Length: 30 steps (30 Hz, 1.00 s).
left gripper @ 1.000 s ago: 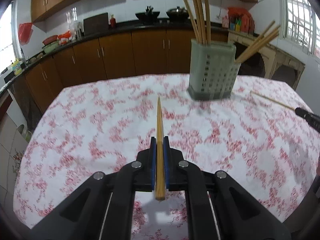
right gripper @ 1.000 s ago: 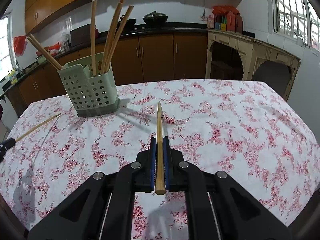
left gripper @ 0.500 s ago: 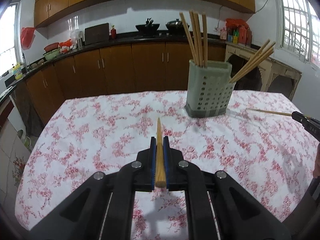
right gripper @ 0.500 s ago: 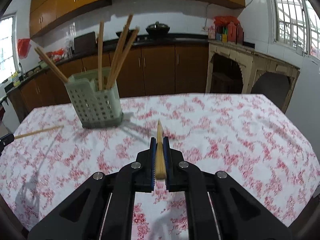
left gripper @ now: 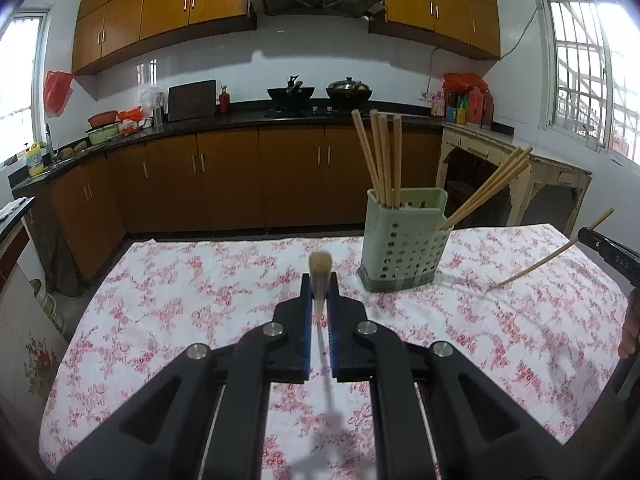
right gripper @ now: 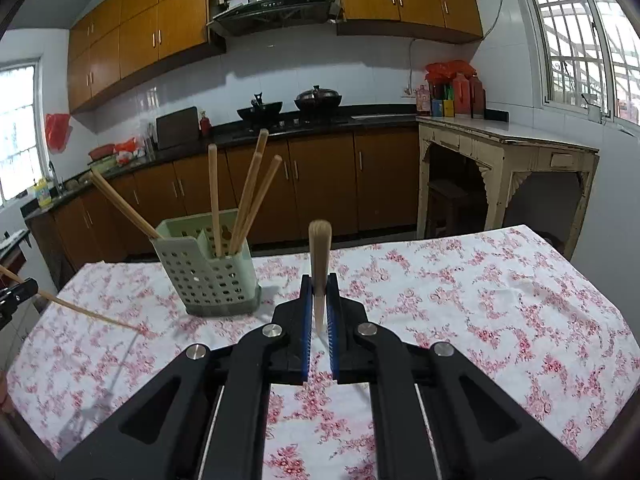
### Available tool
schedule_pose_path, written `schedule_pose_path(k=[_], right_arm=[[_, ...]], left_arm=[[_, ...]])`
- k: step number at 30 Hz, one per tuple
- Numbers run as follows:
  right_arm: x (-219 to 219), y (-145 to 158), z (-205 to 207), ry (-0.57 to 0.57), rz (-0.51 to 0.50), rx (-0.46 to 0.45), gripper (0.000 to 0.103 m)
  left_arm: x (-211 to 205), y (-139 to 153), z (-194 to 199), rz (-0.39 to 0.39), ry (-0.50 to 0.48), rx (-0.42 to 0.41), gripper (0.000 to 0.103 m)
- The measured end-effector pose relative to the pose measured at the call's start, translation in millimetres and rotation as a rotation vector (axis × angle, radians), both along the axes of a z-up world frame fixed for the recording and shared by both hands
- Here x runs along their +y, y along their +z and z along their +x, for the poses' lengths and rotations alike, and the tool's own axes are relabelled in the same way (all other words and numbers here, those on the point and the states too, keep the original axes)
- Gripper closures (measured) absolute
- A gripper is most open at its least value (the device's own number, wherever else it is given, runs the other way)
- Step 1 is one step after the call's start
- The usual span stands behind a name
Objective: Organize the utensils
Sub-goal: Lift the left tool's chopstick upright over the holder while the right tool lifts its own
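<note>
- Left gripper held level above the floral tablecloth, blue-padded jaws clamped on a wooden chopstick stood nearly upright, butt end up, thin end pointing down toward the cloth.
- Seen from the right wrist, at the far left edge over the cloth, that chopstick slanting down, tip close to or on the fabric; contact not clear.
- Right gripper likewise level over the table, jaws closed on a second chopstick, rounded butt end raised above the pads, taper dropping between them.
- From the left wrist, at the far right edge, that second chopstick angled down-left with its tip at the cloth.
- Pale green perforated utensil holder upright on the cloth, between the two grippers and beyond them.
- Held inside: four chopsticks near vertical in one compartment, a few more leaning outward from the lower side pocket.
</note>
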State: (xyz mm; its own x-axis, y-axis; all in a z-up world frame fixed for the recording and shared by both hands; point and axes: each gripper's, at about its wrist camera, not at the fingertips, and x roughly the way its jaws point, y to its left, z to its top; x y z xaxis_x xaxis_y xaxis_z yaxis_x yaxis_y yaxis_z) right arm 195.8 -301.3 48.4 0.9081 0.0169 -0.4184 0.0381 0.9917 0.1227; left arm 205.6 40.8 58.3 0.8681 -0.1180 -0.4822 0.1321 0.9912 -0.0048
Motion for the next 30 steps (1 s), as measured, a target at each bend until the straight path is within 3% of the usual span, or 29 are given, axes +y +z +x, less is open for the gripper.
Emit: schedule_pose_path(k=[17, 24, 30], right_arm=[[13.9, 33.1, 4.8, 0.07, 0.035, -0.034, 0.096], [23.7, 70.2, 6.4, 0.192, 0.115, -0.039, 0.096], [37.6, 108.3, 11.0, 0.249, 0.125, -0.113, 0.096]], left_arm=[[-9.3, 26.7, 6.2, -0.023, -0.031, -0.031, 0.095], [-34.2, 64.5, 6.6, -0.05, -0.102, -0.069, 0.095], [-62.8, 105.2, 15.8, -0.076, -0.128, -0.149, 0.095]])
